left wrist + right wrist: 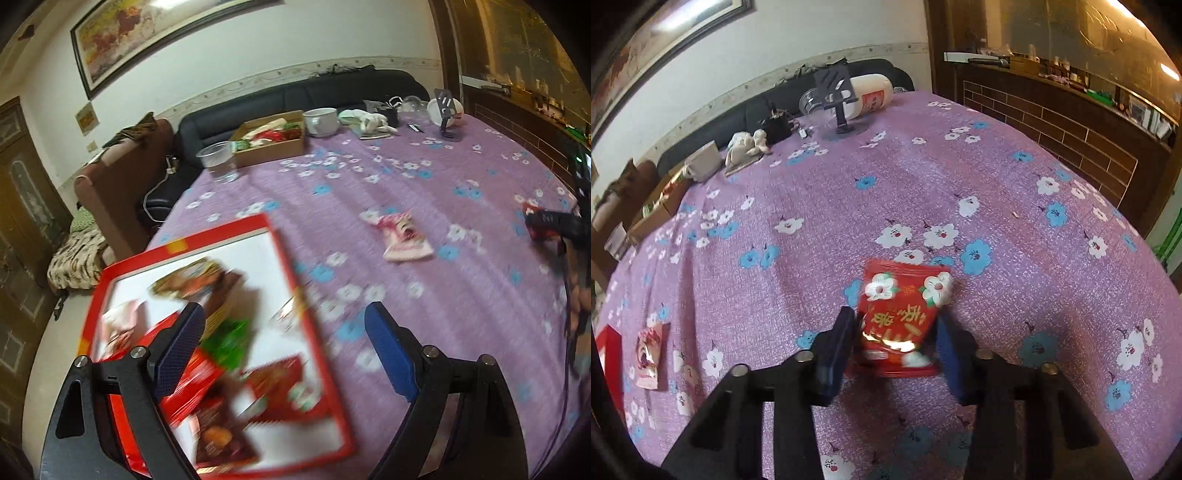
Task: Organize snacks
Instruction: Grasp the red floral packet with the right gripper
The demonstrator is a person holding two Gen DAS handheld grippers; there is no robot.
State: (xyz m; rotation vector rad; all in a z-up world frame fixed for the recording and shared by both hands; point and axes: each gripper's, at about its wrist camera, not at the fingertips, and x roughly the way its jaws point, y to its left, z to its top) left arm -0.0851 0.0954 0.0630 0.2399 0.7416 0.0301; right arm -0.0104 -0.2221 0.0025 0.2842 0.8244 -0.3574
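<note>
Right gripper (895, 345) clamped on red packet (905, 314) over cloth (960, 166); left gripper (284, 343) apart, empty, above tray (288, 266). We keep grip firm, lift clear, carry to tray, release low among snacks.

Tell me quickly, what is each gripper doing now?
Left gripper: open, holding nothing, above the red tray.
Right gripper: closed on the red snack packet.

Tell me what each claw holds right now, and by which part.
Right claw grips the red packet by its two side edges, at the near end. Left claw is open, holding nothing, over the tray.
</note>
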